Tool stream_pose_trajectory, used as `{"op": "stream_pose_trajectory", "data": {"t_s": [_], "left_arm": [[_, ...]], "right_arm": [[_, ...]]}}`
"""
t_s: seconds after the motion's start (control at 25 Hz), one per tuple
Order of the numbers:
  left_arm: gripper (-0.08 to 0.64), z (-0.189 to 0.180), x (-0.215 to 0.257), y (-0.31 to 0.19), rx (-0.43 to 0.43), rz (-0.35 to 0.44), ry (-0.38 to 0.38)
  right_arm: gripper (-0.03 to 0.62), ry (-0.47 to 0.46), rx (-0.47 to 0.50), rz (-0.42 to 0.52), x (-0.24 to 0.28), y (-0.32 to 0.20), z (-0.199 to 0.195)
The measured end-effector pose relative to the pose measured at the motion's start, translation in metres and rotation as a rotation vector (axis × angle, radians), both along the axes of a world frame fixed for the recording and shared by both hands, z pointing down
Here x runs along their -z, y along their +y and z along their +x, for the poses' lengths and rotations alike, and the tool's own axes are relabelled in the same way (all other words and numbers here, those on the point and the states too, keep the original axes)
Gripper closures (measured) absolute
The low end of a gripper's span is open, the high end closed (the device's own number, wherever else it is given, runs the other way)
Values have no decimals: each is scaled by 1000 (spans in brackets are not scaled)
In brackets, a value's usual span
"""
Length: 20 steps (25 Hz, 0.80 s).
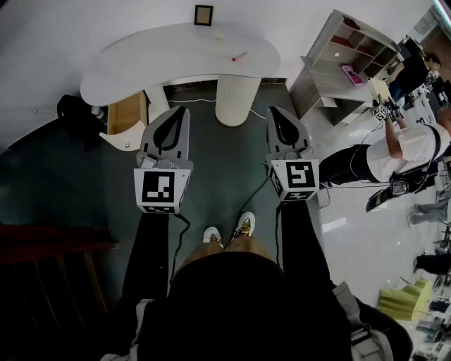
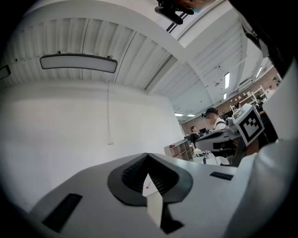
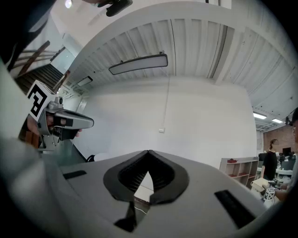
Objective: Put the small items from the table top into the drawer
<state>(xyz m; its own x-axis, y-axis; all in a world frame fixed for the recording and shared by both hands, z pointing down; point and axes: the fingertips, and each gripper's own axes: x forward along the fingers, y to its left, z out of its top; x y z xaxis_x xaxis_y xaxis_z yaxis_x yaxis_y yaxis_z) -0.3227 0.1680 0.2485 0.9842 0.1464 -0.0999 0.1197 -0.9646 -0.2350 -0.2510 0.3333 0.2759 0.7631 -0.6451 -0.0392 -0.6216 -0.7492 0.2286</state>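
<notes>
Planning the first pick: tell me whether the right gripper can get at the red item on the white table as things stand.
Probably not yet. The right gripper is shut and held short of the table, with floor between. Nothing blocks the red item; a step forward should do.

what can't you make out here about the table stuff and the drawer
- Red item on the white table, head view: too small to name.
- Pale item near the picture frame: too small too.
- Wooden unit under the table, head view: the top covers most of it; drawer open or shut unclear.
- Gripper views: the left tongs and right tongs, both shut, hide nearly all of the table.
</notes>
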Motion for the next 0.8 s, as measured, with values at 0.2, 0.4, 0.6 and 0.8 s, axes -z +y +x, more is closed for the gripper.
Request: {"op": "stream_pose_trajectory", "data": {"t_s": [0.2,0.4,0.6,0.8], "left_arm": [[545,0,3,-1,-14,3,7],[545,3,3,-2,-25,13,12],[545,9,-1,-9,-31,11,3],[545,26,-1,-12,-38,9,-1]], "right_arm": [[569,4,-13,4,3,0,1],[569,11,-25,22,4,0,4],[569,9,-49,37,2,-1,12],[569,11,-49,26,1,-4,25]]}}
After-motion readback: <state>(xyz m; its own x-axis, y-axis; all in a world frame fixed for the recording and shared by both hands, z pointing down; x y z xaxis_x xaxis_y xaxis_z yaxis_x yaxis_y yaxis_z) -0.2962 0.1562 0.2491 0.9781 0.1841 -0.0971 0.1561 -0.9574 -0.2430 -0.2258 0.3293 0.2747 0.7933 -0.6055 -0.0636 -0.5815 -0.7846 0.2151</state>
